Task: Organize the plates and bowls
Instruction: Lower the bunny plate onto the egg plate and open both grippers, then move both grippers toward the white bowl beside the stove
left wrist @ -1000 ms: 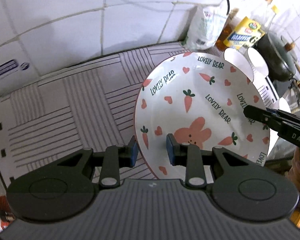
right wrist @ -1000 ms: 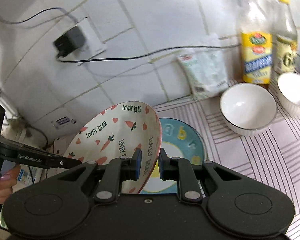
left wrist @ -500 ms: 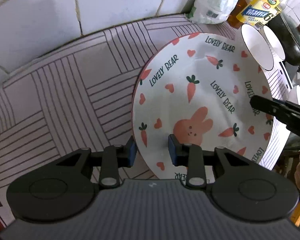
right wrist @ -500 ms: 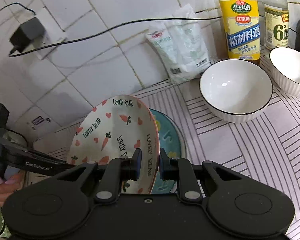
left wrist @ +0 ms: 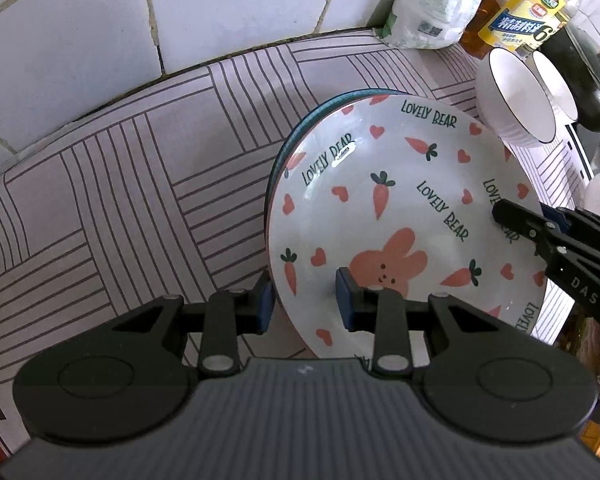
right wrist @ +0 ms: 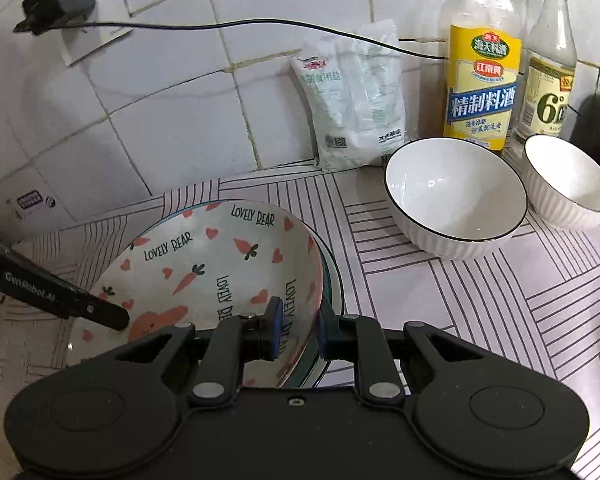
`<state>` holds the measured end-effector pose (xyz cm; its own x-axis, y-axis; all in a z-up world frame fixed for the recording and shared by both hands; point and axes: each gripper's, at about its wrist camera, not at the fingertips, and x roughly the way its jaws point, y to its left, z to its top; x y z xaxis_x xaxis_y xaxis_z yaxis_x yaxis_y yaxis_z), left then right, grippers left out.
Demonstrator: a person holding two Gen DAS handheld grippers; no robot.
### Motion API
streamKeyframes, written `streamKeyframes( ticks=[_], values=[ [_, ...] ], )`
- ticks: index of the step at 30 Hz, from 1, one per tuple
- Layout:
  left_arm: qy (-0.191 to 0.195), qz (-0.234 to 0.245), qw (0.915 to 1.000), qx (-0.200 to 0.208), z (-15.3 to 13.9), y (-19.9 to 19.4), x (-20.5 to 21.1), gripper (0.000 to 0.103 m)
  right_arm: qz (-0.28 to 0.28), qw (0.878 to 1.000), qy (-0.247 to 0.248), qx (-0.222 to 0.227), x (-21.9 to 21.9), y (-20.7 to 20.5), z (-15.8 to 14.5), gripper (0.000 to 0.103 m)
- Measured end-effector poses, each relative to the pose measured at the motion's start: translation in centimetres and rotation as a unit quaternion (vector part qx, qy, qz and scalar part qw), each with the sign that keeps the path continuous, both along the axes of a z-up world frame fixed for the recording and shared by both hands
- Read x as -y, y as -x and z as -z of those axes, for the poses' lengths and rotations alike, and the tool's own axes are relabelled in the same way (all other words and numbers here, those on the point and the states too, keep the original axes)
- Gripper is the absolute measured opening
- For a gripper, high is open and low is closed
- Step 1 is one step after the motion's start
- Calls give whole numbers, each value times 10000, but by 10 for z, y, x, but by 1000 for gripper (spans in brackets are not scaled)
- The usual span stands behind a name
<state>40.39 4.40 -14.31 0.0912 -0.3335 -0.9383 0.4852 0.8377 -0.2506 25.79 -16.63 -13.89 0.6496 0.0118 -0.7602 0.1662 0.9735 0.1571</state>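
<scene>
Fingers of my left gripper (left wrist: 305, 300) and right gripper (right wrist: 297, 330) both clamped on carrot plate (left wrist: 400, 216) rims, teal plate (right wrist: 334, 280) beneath, white bowls (right wrist: 456, 196) beyond.

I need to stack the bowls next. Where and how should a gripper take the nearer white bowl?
Take the nearer white bowl by its thin black-edged rim, one of the fingers inside and one outside. It stands upright and open, so come from above on the near side; the far side is crowded by the yellow-labelled bottle.

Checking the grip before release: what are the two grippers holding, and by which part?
Both grip the carrot-print plate by its rim: the left gripper at one edge, the right gripper at the opposite edge.
</scene>
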Motion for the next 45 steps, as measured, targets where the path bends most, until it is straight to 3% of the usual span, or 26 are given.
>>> streamKeyframes(
  ticks=[5, 13, 15, 23, 28, 33, 45],
  values=[
    [-142, 84, 9998, 96, -1, 6, 3, 29, -246, 9964, 797, -146, -22, -1, -1, 29],
    [-265, -112, 9994, 166, -4, 14, 1, 28, -86, 9939, 1054, -303, -27, 0, 5, 30],
    [-388, -80, 9985, 376, -12, 19, 2, 27, 10, 9919, 1243, -275, -30, 4, 5, 30],
    [-402, -124, 9971, 633, -50, 36, -9, 27, 77, 9952, 958, 154, -28, 29, -35, 33],
    [48, -332, 9975, 619, -81, 49, -19, 31, -3, 9967, 766, 276, -32, 42, -62, 37],
    [74, -255, 9955, 913, -115, 69, -21, 35, -40, 9965, 724, 406, -41, 65, -89, 46],
    [58, 125, 9949, 1001, -164, 126, -3, 55, -123, 9951, 660, 723, -33, 130, -135, 70]
  ],
)
